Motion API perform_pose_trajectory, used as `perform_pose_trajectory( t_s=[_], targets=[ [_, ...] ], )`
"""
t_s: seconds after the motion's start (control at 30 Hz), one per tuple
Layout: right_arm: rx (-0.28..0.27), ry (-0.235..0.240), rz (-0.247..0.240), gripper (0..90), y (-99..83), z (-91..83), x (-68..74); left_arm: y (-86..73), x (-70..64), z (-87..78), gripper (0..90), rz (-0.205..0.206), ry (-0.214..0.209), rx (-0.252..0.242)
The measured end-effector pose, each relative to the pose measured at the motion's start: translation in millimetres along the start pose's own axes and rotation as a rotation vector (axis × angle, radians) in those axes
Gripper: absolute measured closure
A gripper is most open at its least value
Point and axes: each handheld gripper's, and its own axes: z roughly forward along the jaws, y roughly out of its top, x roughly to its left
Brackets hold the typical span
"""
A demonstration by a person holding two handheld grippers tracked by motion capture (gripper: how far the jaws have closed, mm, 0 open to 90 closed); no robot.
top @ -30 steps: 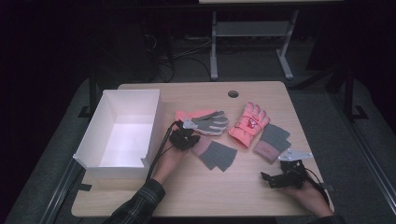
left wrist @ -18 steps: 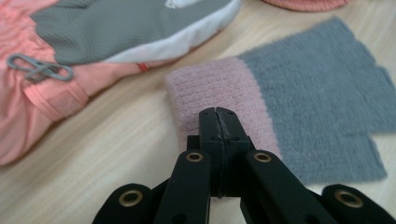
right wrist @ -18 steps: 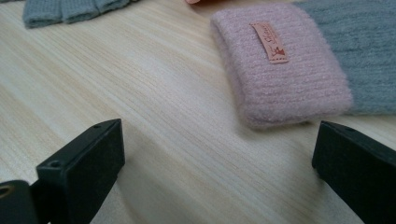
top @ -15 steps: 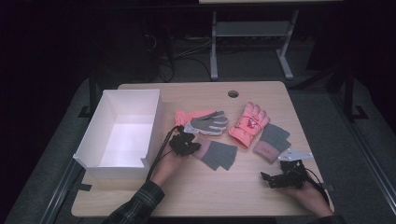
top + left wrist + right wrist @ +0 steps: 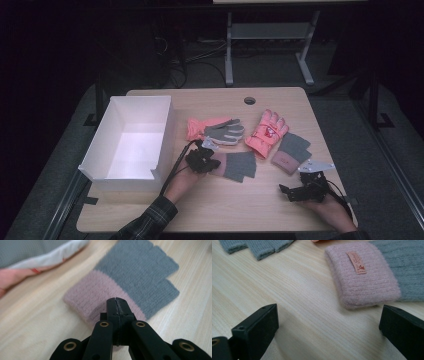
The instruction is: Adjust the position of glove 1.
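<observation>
A grey knit glove (image 5: 241, 166) with a pink cuff (image 5: 92, 298) lies at mid-table. My left gripper (image 5: 214, 162) (image 5: 116, 300) is shut with its tips pinched on that cuff. Its twin, a second grey glove (image 5: 294, 148), lies to the right, its pink cuff (image 5: 362, 275) bearing a small label. My right gripper (image 5: 295, 187) (image 5: 327, 325) rests open near the front edge, just short of that cuff, with nothing between its jaws.
A white open box (image 5: 165, 135) stands at the left. Two pink ski gloves lie behind the knit ones, one palm-up with a grey palm (image 5: 220, 131), the other (image 5: 267, 132) back-up. A cable hole (image 5: 249, 100) sits near the far edge.
My left gripper has slid a little toward the person, staying at the cuff of the grey glove. The right gripper has stayed where it was.
</observation>
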Motion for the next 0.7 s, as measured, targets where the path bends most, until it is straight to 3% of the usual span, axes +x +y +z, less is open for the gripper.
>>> perform_pose_trajectory(
  t_s=[0.13,0.27,0.5,0.67,0.7],
  targets=[
    [0.0,0.0,0.0,1.7,0.0,0.0,0.0,8.8,5.5,1.2,89.7,-0.001,0.026,-0.016],
    [0.0,0.0,0.0,1.8,0.0,0.0,0.0,20.1,19.5,7.1,89.6,-0.01,0.051,-0.029],
    [0.0,0.0,0.0,1.8,0.0,0.0,-0.1,27.0,37.6,18.6,89.6,-0.005,0.089,-0.018],
    [-0.001,0.0,-0.001,1.8,0.0,0.0,-0.1,26.9,41.6,25.0,89.6,-0.017,0.075,-0.002],
    [-0.001,0.0,-0.001,1.8,0.0,0.0,-0.1,26.4,39.4,25.1,89.6,-0.005,0.062,0.011]
  ],
)
